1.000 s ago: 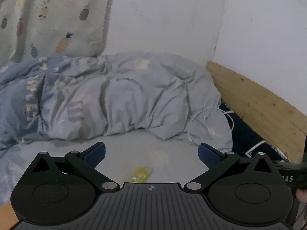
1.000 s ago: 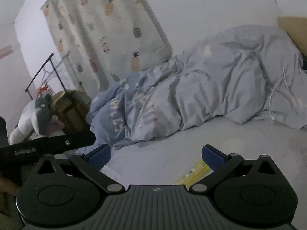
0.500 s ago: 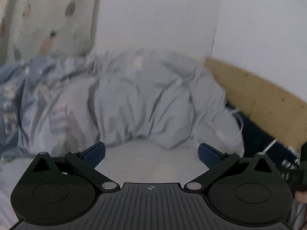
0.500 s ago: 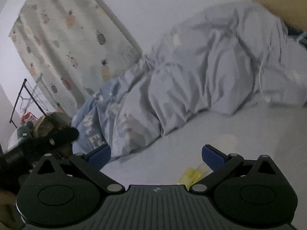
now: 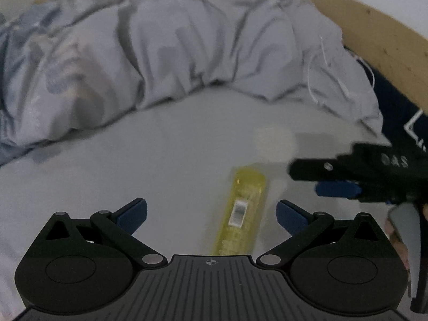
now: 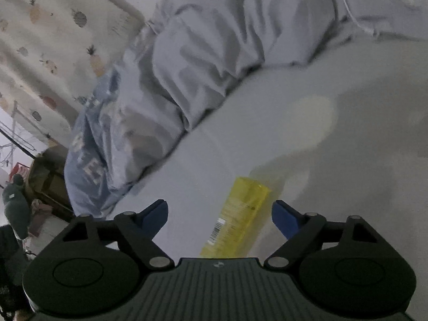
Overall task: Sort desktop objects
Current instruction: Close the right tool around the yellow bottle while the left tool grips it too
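A big grey duvet lies bunched up at the far side of the bed sheet, w/ a white cable over its right end. Right of it is a wood headboard. In the right wrist view, a pineapple curtain hangs at the far left. On the sheet there is a pale round stain, just beyond the tube.

The yellow tube lies flat on the sheet, lengthwise toward the duvet, barcode label up. Nothing lies between it and the grippers.

Left gripper: jaws wide apart, empty. The tube lies between the fingers, nearer to the right one, not touching.

Right gripper: jaws also wide, empty. In its own view the tube is between the fingers, approx. in the middle, a bit to the right, not touching. In the left wrist view this gripper is close to the right of the tube's far end.
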The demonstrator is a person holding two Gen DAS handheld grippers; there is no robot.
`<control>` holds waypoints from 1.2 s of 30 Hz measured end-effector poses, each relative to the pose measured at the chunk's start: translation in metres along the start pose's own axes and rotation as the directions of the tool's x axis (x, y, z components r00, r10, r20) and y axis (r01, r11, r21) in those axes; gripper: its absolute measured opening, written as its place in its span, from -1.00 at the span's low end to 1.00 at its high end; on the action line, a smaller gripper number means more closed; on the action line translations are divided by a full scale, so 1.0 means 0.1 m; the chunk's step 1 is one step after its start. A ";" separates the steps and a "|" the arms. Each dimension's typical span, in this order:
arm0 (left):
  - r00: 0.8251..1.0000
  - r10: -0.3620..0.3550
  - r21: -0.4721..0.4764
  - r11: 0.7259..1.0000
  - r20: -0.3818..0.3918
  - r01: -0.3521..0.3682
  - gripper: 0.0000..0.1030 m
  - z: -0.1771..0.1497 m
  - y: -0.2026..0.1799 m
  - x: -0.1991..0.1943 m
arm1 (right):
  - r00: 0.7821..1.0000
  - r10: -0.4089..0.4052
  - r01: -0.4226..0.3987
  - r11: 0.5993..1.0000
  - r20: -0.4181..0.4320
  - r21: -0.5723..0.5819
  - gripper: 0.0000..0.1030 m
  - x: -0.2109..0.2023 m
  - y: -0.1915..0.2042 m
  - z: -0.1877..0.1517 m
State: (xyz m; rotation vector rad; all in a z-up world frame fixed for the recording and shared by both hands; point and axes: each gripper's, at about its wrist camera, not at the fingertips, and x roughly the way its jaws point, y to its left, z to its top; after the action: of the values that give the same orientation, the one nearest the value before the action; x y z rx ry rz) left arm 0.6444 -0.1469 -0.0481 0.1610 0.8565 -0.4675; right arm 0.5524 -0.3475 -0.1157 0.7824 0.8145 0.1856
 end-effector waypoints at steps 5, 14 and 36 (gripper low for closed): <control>0.999 -0.013 0.065 0.998 -0.053 0.016 1.00 -0.09 -0.03 0.31 | 0.999 0.010 -0.006 0.997 -0.050 0.075 0.62 0.30 -0.16 -0.09; 0.992 -0.025 0.128 0.991 -0.126 0.041 1.00 -0.33 -0.02 0.70 | 0.997 -0.014 0.017 0.999 -0.077 0.048 0.61 0.66 -0.17 -0.30; 0.987 -0.100 0.045 0.993 -0.128 0.107 -0.15 -0.68 -0.05 0.44 | 0.989 0.022 -0.029 0.998 -0.145 -0.048 -0.01 0.78 0.03 -0.54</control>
State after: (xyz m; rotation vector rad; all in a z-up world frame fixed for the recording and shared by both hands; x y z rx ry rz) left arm 0.6201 -0.1443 -0.1251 0.1959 0.9798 -0.5817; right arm 0.5681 -0.2817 -0.1818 0.7382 0.9334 0.2873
